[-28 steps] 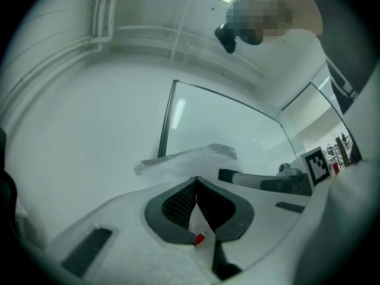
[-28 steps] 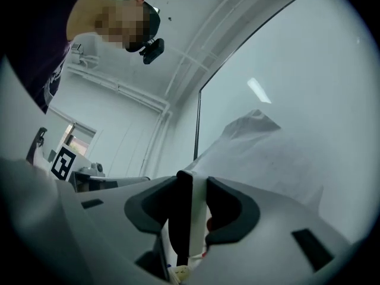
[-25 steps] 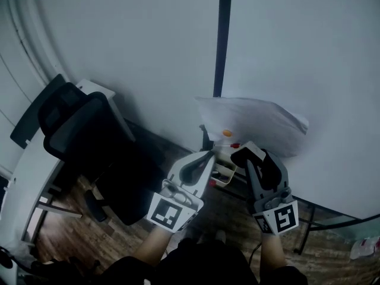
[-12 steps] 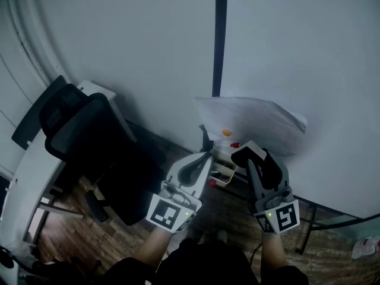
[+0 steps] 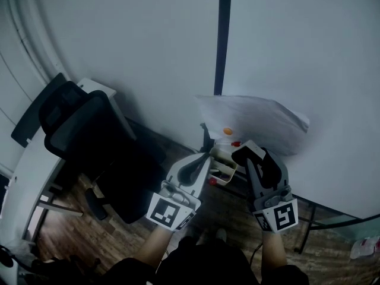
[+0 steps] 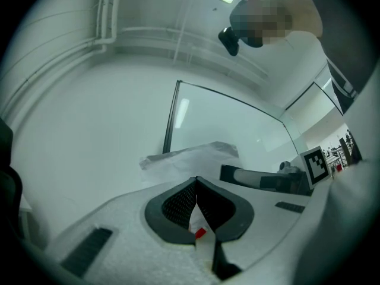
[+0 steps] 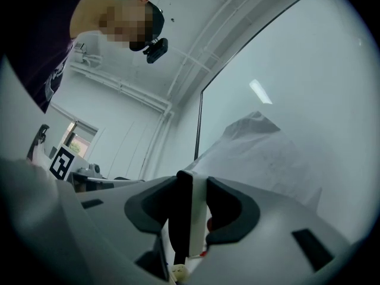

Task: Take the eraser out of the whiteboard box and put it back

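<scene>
The eraser (image 7: 184, 215), a black and white block, stands upright between the pads of my right gripper (image 7: 189, 186), which is shut on it. In the head view the right gripper (image 5: 254, 157) holds the eraser (image 5: 252, 149) just right of the small whiteboard box (image 5: 224, 166), at the board's lower edge. The box holds markers with red caps (image 5: 236, 143). My left gripper (image 5: 202, 159) sits just left of the box, its tips touching and nothing between them. In the left gripper view its closed fingertips (image 6: 196, 183) point at the board, with a red cap (image 6: 200, 233) showing below.
A white plastic sheet (image 5: 255, 123) hangs on the whiteboard above the box, beside the board's dark vertical frame strip (image 5: 222, 40). A black office chair (image 5: 89, 141) and a white desk (image 5: 35, 177) stand at left on the wood floor. A stand leg (image 5: 309, 230) is at lower right.
</scene>
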